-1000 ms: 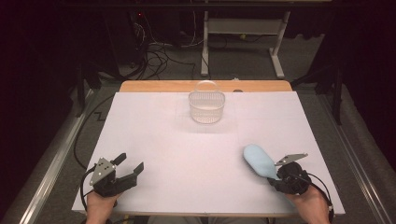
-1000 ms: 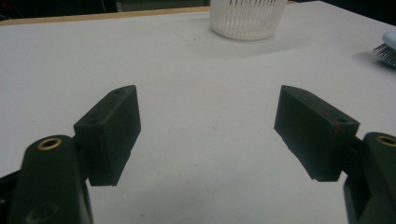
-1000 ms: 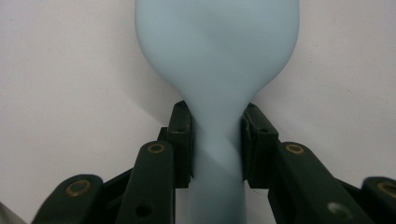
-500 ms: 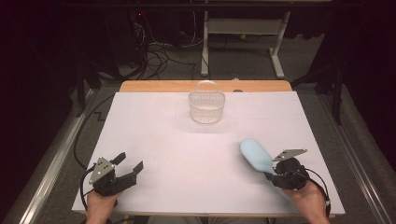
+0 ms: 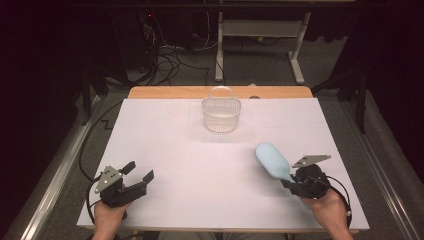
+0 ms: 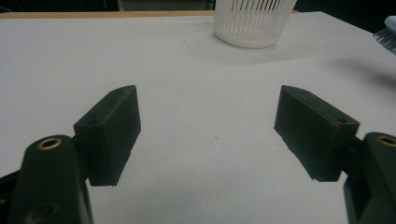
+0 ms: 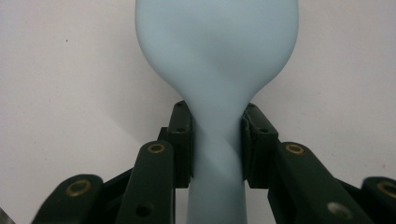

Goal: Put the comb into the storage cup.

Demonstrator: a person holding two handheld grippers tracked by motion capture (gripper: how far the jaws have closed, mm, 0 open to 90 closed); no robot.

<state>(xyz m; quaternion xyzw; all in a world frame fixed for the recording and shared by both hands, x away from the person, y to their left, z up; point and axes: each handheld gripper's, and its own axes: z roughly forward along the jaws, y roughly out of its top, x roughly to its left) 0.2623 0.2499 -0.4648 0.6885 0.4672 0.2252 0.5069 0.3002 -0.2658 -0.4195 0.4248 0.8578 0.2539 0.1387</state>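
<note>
Blue hairbrush clamped in right gripper; left gripper jaws wide.

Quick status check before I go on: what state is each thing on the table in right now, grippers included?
Hairbrush: clamped at its handle neck, head pointing towards the basket, bristle side facing down and left.
Basket: upright at the far middle of the table, handle raised, looks empty.
Right gripper: shut on the hairbrush.
Left gripper: open, holding nothing, low over the table.
</note>
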